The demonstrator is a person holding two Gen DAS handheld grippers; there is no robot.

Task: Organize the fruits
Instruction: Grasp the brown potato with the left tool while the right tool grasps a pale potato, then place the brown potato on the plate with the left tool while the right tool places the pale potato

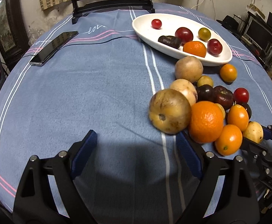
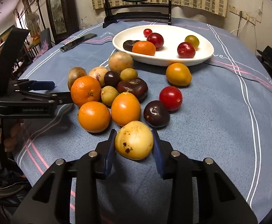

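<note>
In the left wrist view the jaws of the left gripper [image 1: 136, 143] stand wide apart with nothing between them, over bare blue cloth at the lower middle of the frame. Its right finger tip sits just beside a large tan fruit [image 1: 170, 111] and a big orange [image 1: 206, 121] at the near end of the fruit pile [image 1: 210, 100], which runs up the right half of the frame. Above the pile, at upper right, a white oval dish [image 1: 173, 19] holds a cherry tomato, two red plums, a green-yellow fruit, a dark fruit and a mandarin. A black phone [image 1: 53, 46] lies on the counter [image 1: 80, 93] at upper left. The right gripper [image 1: 255, 140] enters from the lower right edge, around a pale yellow fruit [image 1: 253, 132].

In the right wrist view the jaws of the right gripper [image 2: 134, 140] are partly open and sit on either side of the pale yellow fruit [image 2: 134, 140], which rests on the cloth at lower middle; whether the pads press it I cannot tell. The rest of the pile [image 2: 121, 89] lies above it at centre, and the dish [image 2: 201, 37] is at the upper middle. The left gripper [image 2: 59, 91] reaches in from the left edge, open, one finger near the big orange [image 2: 85, 91].
</note>
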